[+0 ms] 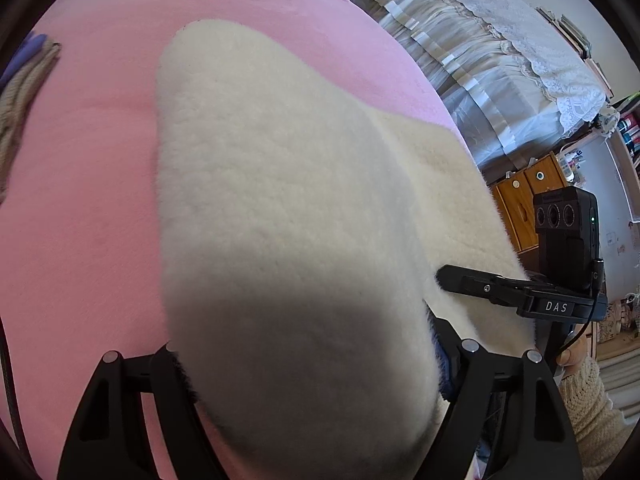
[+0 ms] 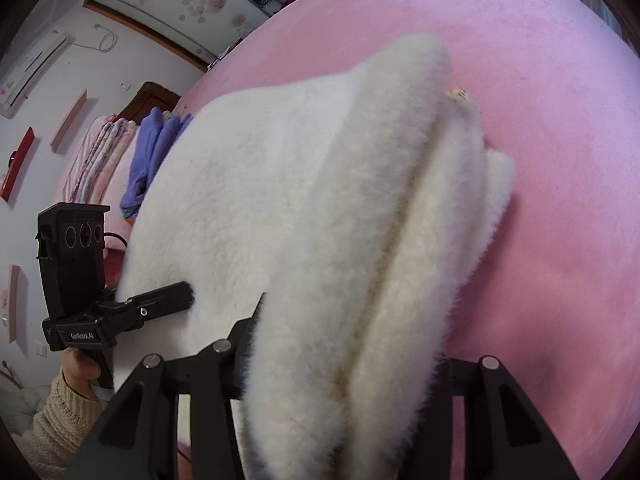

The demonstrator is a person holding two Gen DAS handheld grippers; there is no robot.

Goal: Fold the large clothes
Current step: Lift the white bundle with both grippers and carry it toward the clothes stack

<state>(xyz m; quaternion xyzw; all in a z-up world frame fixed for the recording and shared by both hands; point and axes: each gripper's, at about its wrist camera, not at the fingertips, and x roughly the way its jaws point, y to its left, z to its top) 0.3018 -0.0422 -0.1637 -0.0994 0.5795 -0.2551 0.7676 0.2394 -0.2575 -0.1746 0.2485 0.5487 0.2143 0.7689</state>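
A cream fleece garment (image 1: 280, 168) lies spread on the pink bed (image 1: 80, 208), its near edge raised off the sheet. In the left wrist view my left gripper (image 1: 308, 356) has the thick fleece filling the gap between its fingers and is shut on that edge. My right gripper (image 1: 444, 278) bites the same edge further right, one finger lying on top of the pile. In the right wrist view my right gripper (image 2: 348, 344) is shut on a bunched fold of the fleece (image 2: 280, 184). My left gripper (image 2: 186, 294) clamps the edge at the left.
A purple garment (image 2: 152, 148) and folded quilts (image 2: 100, 152) sit at the bed's far end. A beige knit pile (image 1: 24, 92) lies at the left. Curtains (image 1: 460, 60) and a wooden cabinet (image 1: 520, 200) stand beyond the bed. Cream knit sleeves (image 2: 60, 412) hold the handles.
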